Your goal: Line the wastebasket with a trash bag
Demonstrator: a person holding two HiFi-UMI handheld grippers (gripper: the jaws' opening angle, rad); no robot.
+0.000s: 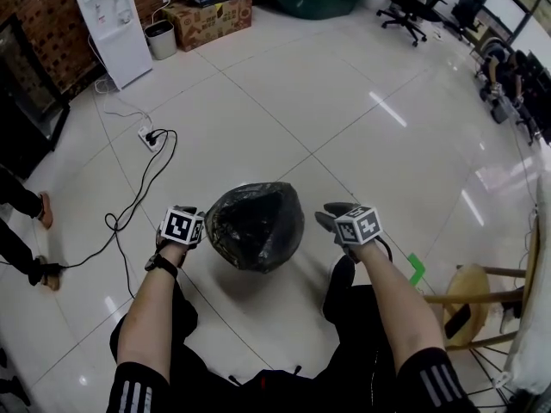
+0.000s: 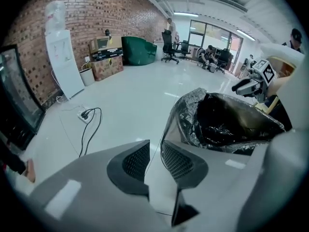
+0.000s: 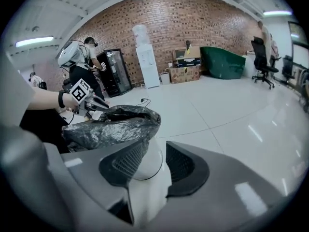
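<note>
Bag (image 1: 255, 224) looks light, limp, slippery, tearable; pinch it at the rim. Left gripper (image 2: 154, 145) and right gripper (image 3: 156, 147): fingers released, empty.

white tiled floor (image 1: 284, 101), wastebasket (image 1: 258, 255) lined with black trash bag (image 1: 251, 215) stood mid-floor, power strip (image 1: 151, 138) and black cable (image 1: 109, 222) lay to its left, water dispenser (image 1: 113, 24), small bin (image 1: 160, 39) and cardboard box (image 1: 209, 21) stood far off
</note>
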